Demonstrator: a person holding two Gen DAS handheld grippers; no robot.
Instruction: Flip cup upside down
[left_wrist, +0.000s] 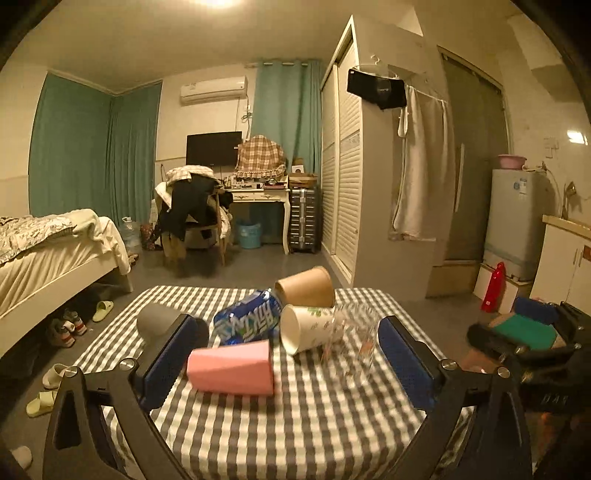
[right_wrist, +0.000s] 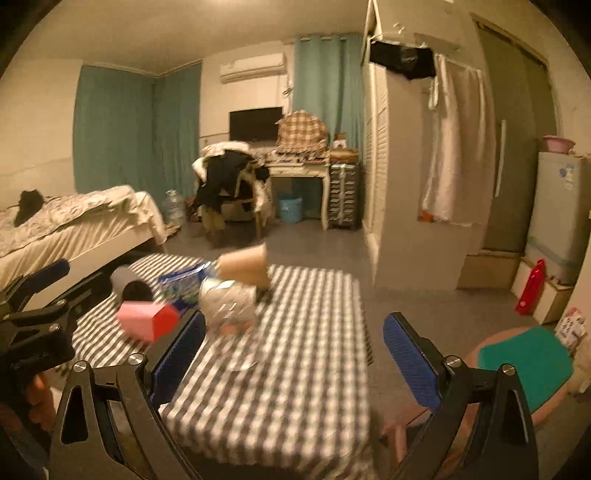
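On the checked table (left_wrist: 314, 417), from left to right, lie a grey cup (left_wrist: 157, 319), a pink cup (left_wrist: 231, 367), a blue packet (left_wrist: 248, 319), a brown paper cup (left_wrist: 306, 287), a white paper cup (left_wrist: 308, 328) and a clear glass (left_wrist: 352, 334), all tipped on their sides and crowded together. The left gripper (left_wrist: 284, 354) is spread wide around the pink cup without touching it. The right gripper (right_wrist: 295, 354) is spread too, holding nothing, over bare cloth.

Black frames, blue ribbed fingers (left_wrist: 402, 354), silver screws
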